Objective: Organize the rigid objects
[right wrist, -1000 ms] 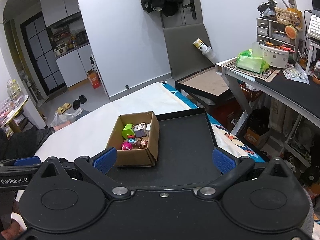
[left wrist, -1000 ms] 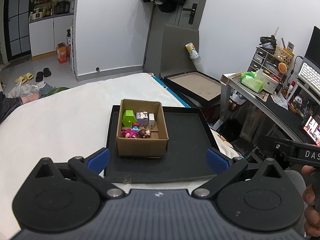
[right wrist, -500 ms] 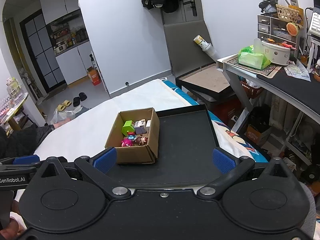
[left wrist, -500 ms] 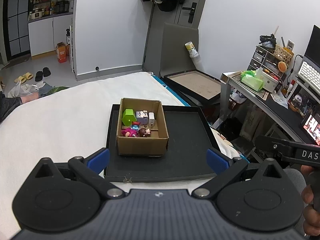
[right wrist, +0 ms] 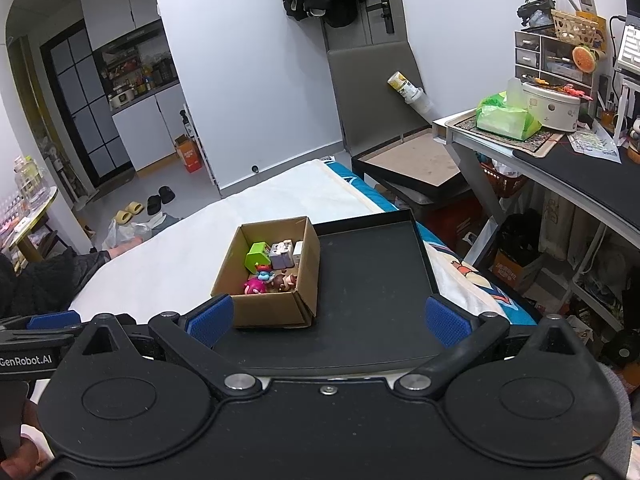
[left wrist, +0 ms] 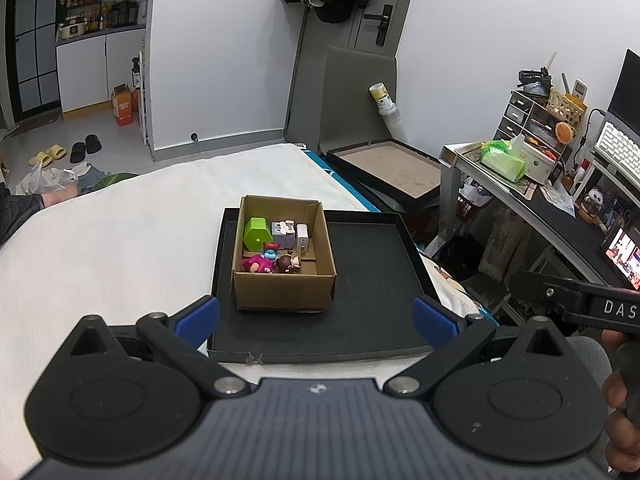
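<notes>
A cardboard box (left wrist: 284,292) stands on the left part of a black tray (left wrist: 372,264) on the white bed. Inside it lie a green block (left wrist: 256,234), a grey-white adapter (left wrist: 282,234), a white charger (left wrist: 303,238), a pink figure (left wrist: 258,264), a blue figure (left wrist: 271,251) and a brown figure (left wrist: 289,264). My left gripper (left wrist: 316,322) is open and empty, held back from the tray's near edge. My right gripper (right wrist: 328,320) is open and empty, near the box (right wrist: 276,304) and tray (right wrist: 372,280). The green block (right wrist: 258,254) and the figures show there too.
The white bed (left wrist: 100,248) spreads to the left. A desk (right wrist: 560,168) with green tissue pack (right wrist: 504,118), drawers and clutter stands at the right. A second flat tray (left wrist: 392,168) leans beyond the bed. Shoes and bags lie on the floor far left.
Both grippers have drawn back and risen slightly from the tray; the box looks a little smaller and farther. Both stay open and empty. The box and its contents have not moved.
</notes>
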Motion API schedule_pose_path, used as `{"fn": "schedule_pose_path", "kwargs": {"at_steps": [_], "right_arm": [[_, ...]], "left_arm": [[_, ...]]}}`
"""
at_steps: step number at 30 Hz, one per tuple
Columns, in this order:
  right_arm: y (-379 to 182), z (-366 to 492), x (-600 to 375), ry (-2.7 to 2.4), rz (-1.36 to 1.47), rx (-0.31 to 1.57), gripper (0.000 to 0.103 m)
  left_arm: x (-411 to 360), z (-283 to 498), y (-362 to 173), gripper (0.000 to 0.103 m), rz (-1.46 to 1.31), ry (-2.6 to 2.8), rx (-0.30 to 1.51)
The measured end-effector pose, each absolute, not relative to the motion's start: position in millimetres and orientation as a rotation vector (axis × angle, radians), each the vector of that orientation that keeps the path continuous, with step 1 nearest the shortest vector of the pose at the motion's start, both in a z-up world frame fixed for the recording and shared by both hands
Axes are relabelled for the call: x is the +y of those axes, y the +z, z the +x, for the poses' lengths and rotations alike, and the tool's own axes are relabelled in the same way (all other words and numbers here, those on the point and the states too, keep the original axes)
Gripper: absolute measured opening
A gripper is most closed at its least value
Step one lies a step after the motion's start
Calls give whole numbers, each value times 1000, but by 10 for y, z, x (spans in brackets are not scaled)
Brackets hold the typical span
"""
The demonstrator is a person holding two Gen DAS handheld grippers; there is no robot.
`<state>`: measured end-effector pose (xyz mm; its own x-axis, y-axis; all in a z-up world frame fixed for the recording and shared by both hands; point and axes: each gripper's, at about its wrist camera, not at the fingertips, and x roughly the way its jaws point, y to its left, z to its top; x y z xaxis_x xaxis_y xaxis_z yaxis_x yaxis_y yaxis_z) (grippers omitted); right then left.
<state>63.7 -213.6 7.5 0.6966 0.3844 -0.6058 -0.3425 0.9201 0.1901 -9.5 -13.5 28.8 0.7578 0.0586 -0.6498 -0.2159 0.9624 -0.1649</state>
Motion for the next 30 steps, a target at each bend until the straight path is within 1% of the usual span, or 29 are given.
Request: {"fn": "schedule_pose_path", "kwargs": {"at_steps": [30], "right_arm": [[79, 630, -2180, 392, 73, 689, 103]], "left_arm": [[-159, -117, 257, 102, -236, 141, 710]]}}
